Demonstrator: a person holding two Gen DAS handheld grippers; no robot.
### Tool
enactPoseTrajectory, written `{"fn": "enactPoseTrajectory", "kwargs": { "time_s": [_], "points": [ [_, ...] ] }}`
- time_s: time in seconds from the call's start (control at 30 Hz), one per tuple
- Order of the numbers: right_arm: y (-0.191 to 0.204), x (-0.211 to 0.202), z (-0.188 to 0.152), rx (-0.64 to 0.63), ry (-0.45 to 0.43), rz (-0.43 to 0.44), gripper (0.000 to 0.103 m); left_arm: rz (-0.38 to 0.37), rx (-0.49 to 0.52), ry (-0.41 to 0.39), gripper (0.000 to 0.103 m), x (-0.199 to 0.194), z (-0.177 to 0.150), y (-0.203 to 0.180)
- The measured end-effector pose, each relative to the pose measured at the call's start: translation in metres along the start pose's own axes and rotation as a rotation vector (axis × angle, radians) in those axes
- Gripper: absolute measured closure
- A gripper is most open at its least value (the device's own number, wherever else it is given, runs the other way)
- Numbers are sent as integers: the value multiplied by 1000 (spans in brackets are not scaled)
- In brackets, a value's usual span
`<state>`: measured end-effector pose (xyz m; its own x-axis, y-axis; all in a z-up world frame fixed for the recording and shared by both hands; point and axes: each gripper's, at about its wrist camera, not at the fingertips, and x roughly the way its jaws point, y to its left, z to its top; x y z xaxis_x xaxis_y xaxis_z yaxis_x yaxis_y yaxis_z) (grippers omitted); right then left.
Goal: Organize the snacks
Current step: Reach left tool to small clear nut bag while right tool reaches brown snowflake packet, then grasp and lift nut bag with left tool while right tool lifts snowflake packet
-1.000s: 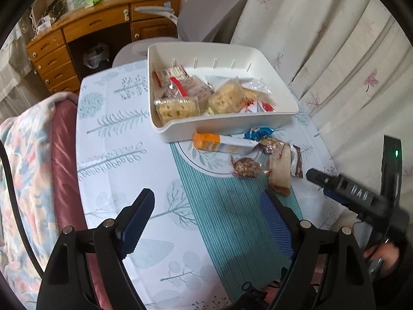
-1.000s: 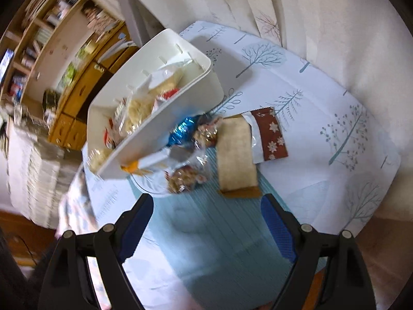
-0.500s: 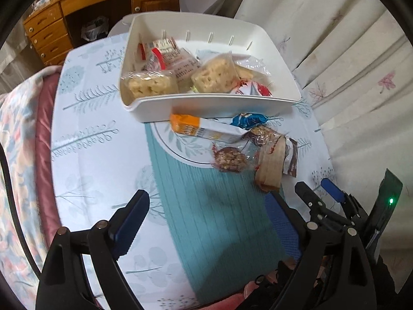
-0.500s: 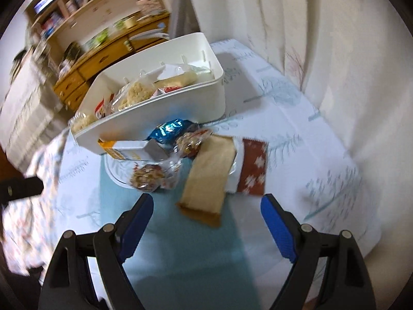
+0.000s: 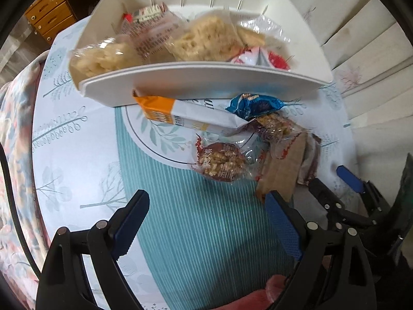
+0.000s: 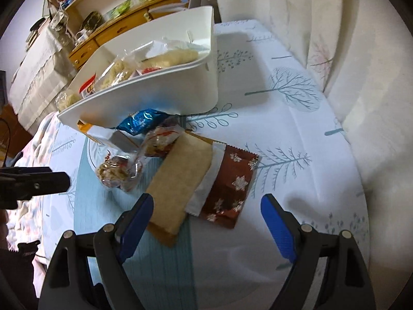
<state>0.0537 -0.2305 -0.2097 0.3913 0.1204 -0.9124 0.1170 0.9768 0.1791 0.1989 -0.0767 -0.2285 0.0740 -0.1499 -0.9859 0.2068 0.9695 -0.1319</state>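
On the left, the left claw points down at the teal striped middle of the tabletop. Its jaws have just been opening and now stand spread wide, with nothing between them. Just ahead of it lies a clear-wrapped nut cake, a bit toward its right finger. Behind that is an orange and white packet, lying on its side with its long way running left to right, one end tucked under the front of the white bin. The bin already holds many wrapped rice cakes. A blue candy wrapper sits next to the packet, close to the bin.

Further right is a long tan packet, lying partly on a dark red snowflake packet. Its long way runs from near the right claw's left finger up and away toward the bin.

The right claw is also spread wide and holds nothing. The tan packet and red packet lie right in front of it, so the right hand is nearer to them. I think it will need to turn a little to pinch the tan packet across its short side.
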Motion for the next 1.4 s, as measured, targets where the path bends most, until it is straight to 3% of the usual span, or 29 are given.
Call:
{"fn": "enactPoseTrajectory", "kwargs": {
  "time_s": [0.2, 0.4, 0.77, 1.0, 1.37, 1.4],
  "points": [
    [-7, 17, 7, -50, 50, 56, 19, 48, -9, 39, 13, 27, 13, -15],
    [-13, 30, 9, -72, 98, 106, 32, 79, -11, 66, 13, 47, 27, -26],
    [-27, 35, 14, -79, 95, 135, 41, 110, -26, 104, 13, 74, 36, -39],
    [-33, 32, 15, -87, 98, 116, 52, 148, -10, 99, 29, 80, 46, -49],
    [-39, 31, 19, -41, 136, 108, 64, 191, 44, 93, 41, 78, 51, -74],
    [-39, 31, 19, -38, 138, 110, 65, 204, 47, 85, 48, 76, 48, -79]
  ]
}}
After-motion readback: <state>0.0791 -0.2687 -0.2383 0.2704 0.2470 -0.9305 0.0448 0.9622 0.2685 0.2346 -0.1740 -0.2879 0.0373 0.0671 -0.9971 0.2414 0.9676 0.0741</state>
